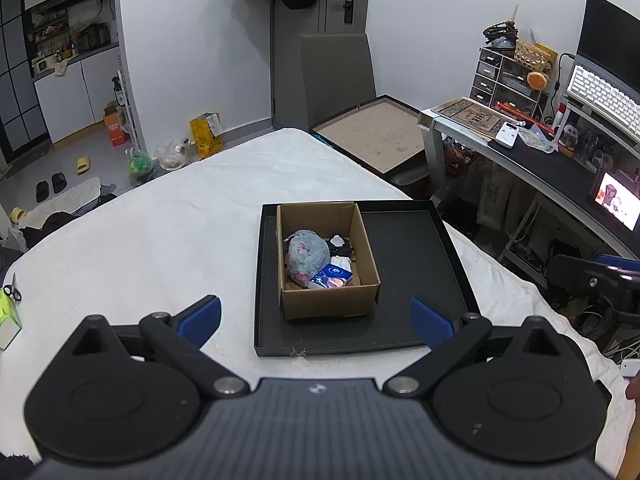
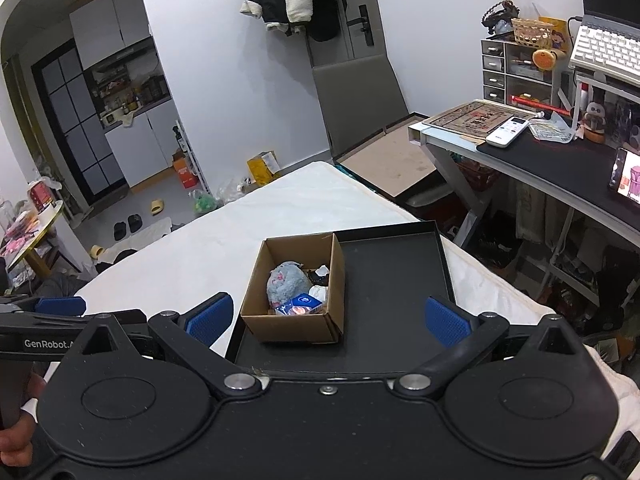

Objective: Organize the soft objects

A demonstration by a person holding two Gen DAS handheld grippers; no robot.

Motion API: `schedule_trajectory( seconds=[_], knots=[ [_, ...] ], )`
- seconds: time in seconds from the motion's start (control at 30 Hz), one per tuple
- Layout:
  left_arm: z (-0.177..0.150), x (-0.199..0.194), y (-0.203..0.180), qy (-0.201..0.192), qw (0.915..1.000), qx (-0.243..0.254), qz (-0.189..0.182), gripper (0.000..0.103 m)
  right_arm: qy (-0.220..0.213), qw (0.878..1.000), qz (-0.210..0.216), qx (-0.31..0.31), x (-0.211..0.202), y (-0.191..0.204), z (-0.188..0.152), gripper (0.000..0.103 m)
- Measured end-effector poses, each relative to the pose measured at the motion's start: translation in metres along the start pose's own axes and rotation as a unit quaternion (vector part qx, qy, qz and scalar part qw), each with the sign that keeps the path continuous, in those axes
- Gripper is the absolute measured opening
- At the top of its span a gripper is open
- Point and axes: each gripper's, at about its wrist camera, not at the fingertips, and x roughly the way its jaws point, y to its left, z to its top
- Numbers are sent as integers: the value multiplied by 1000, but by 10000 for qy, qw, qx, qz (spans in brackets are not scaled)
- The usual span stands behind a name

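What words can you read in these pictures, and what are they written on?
"GenRobot.A", cut off after that: white letters on the left tool body, seen from the right wrist view.
Blue packet in the cardboard box: print too small to read.
Framed print on the desk: characters too blurred.

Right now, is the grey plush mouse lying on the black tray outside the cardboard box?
No, the grey plush mouse lies inside the brown cardboard box.

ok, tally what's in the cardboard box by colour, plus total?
Inside the brown cardboard box, which stands on the black shallow tray:
Grey: 1, the grey plush mouse with pink patches
Blue: 1, the blue printed packet
Black: 1, a black crumpled item
White: 1, a white soft piece
Total: 4 visible; anything underneath is hidden.
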Motion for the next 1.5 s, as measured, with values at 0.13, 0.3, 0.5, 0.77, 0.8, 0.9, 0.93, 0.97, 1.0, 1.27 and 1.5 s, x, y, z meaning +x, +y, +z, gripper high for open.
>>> schedule_trajectory(
  seconds=[0.13, 0.3, 0.5, 0.77, 0.8, 0.9, 0.93, 0.97, 1.0, 1.27, 1.5],
  knots=[
    [0, 0, 0, 6, 10000, 0, -4, 100, 0, 10000, 2, -2, -1, 0, -1, 103],
    [-2, -1, -2, 9, 10000, 6, -7, 100, 27, 10000, 12, 27, 0, -1, -2, 103],
    [-3, -1, -2, 19, 10000, -5, -8, 100, 44, 10000, 17, 28, 0, -1, -3, 103],
    [-2, 0, -2, 25, 10000, -7, -31, 100, 70, 10000, 15, -12, 1, 0, -5, 103],
    [-2, 0, -2, 22, 10000, -12, -30, 100, 69, 10000, 16, -15, 1, 0, -6, 103],
    [-1, -1, -1, 47, 9999, -52, -92, 100, 67, 10000, 37, -2, 1, 1, -6, 103],
    [-1, -1, -1, 50, 9999, -62, -118, 100, 72, 10000, 59, 20, 1, 0, -7, 103],
    [0, -1, 0, 48, 9999, -65, -121, 100, 81, 9999, 74, 40, 1, -1, -6, 103],
    [0, -1, 0, 41, 9999, -64, -117, 100, 92, 9999, 79, 54, 2, -1, -6, 103],
    [0, -2, 2, 69, 9999, -93, -115, 100, 113, 9999, 62, 30, 2, 1, -6, 103],
    [-1, -1, 2, 60, 9999, -60, -121, 100, 107, 9999, 34, 36, 1, 0, -4, 103]
  ],
)
